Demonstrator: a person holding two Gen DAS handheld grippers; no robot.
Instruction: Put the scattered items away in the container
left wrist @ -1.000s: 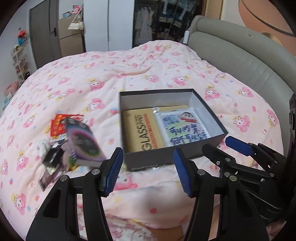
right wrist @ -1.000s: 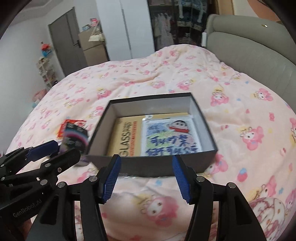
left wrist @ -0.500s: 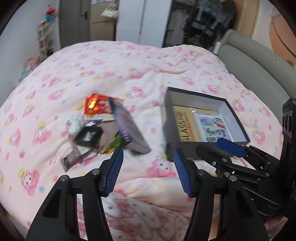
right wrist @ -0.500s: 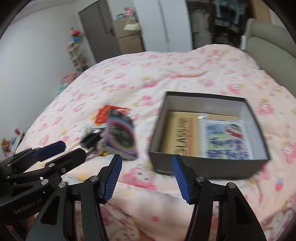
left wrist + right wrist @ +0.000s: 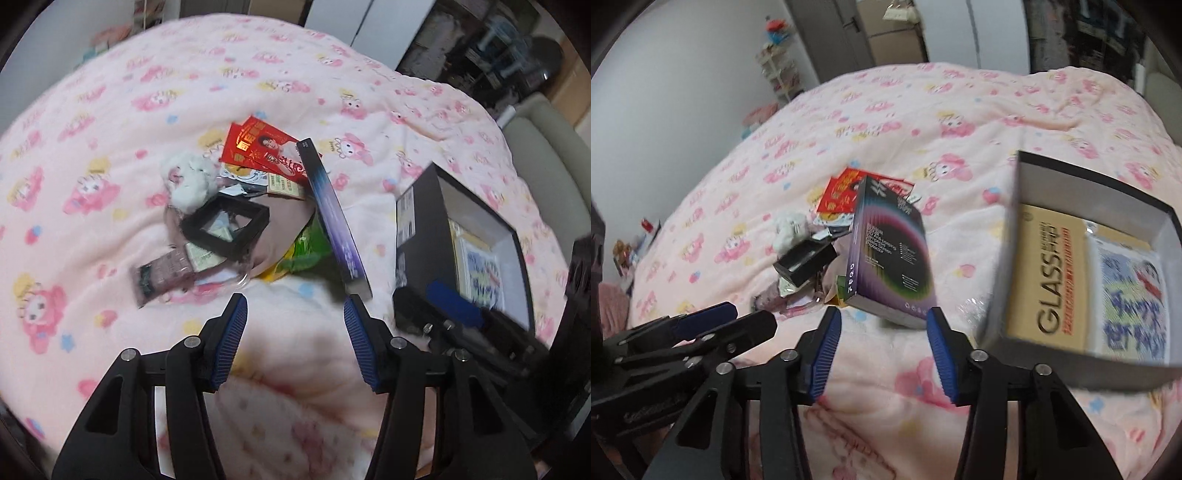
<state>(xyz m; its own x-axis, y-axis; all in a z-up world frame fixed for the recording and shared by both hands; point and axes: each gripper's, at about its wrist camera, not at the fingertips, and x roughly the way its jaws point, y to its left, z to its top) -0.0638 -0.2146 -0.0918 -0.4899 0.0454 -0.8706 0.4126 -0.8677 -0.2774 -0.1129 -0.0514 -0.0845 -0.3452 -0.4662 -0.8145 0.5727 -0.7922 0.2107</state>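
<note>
Grippers above pink quilt (image 5: 110, 110), both empty.
Left gripper (image 5: 293, 341) and right gripper (image 5: 882, 349) jaws spread; purple box (image 5: 892, 254) leans beside black container (image 5: 1008, 236).

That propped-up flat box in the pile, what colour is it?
The flat box is dark purple with glowing pink-and-green rings, seen best in the right wrist view.

Bare quilt (image 5: 303, 325) before both claws; tilted purple box (image 5: 892, 258) between pile (image 5: 225, 221) and container (image 5: 1082, 273)
</note>
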